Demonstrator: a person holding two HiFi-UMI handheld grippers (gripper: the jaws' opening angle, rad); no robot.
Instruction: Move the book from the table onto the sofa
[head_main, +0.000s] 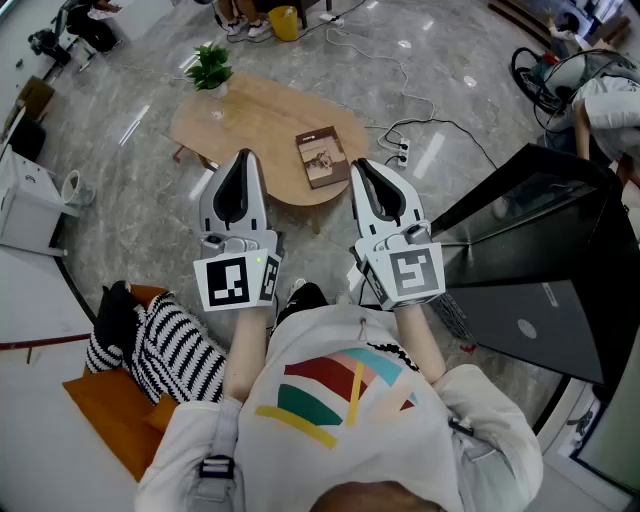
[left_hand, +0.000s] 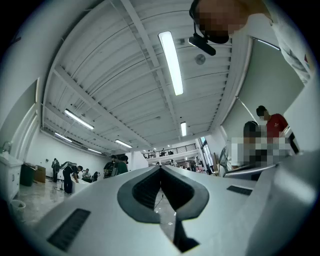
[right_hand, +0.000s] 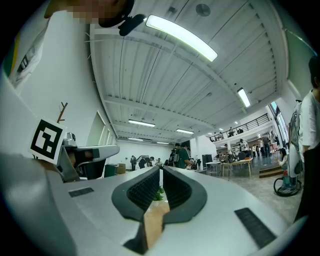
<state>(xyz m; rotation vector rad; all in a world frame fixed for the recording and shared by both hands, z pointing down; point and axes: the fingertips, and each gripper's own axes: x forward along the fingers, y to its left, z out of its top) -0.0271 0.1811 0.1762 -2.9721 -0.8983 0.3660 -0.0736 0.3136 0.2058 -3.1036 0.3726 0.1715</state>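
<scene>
A brown book (head_main: 322, 156) lies flat on the right part of an oval wooden table (head_main: 250, 130) ahead of me. Both grippers hang in the air short of the table, held side by side and pointing forward. My left gripper (head_main: 240, 160) has its jaws together with nothing between them, and its tips hover over the table's near edge. My right gripper (head_main: 362, 166) is shut and empty too, just right of the book. In the left gripper view the fingertips (left_hand: 161, 169) meet; in the right gripper view the fingertips (right_hand: 161, 170) meet, with a strip of the table showing below them.
A small potted plant (head_main: 209, 68) stands on the table's far left end. A sofa corner with a striped cushion (head_main: 165, 350) and orange cushion (head_main: 110, 410) is at lower left. A black cabinet (head_main: 550, 270) is on the right. Cables and a power strip (head_main: 400, 150) lie on the floor.
</scene>
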